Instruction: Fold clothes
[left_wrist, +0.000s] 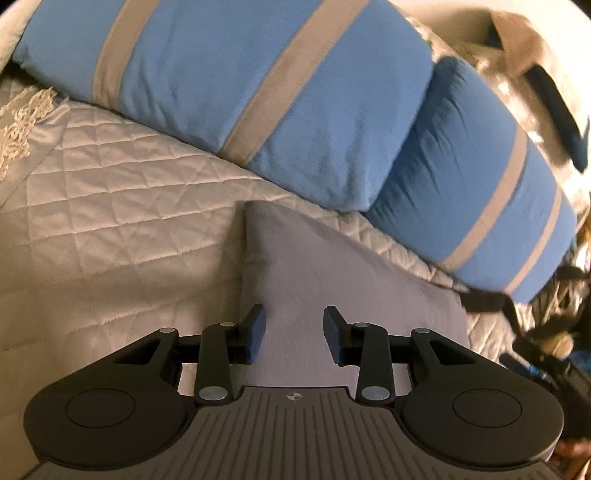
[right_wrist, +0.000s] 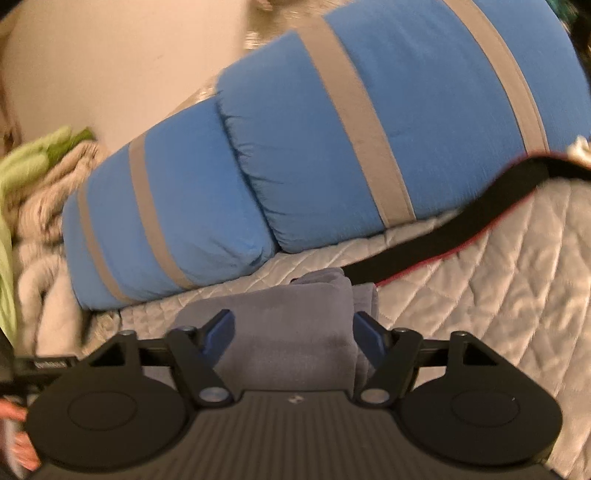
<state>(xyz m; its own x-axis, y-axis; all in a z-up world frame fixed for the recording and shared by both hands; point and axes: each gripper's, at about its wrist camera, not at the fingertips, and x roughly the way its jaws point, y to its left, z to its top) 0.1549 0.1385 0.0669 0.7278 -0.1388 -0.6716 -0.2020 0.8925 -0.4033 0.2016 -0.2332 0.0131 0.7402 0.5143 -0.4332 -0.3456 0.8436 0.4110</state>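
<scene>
The left gripper (left_wrist: 293, 334) hangs low over a flat grey garment (left_wrist: 332, 280), its jaws released with the blue pads apart and nothing between them. The right gripper (right_wrist: 293, 338) is also low over the grey garment (right_wrist: 291, 332), here seen as a folded, thicker bundle; its jaws are spread wide on either side of the cloth, and whether the pads touch it I cannot tell. The garment lies on a bed covered by a pale quilted bedspread (left_wrist: 122, 221), just in front of two blue pillows with grey stripes (left_wrist: 258, 96) that lie end to end. The left view alone shows lace trim at the bedspread's far left and a blurred dark-handled bag beyond the pillows. The right view alone shows a black strap (right_wrist: 461, 225) with a red edge crossing the quilt, a heap of beige and green fabric (right_wrist: 40, 173) at left, and a plain wall behind.
</scene>
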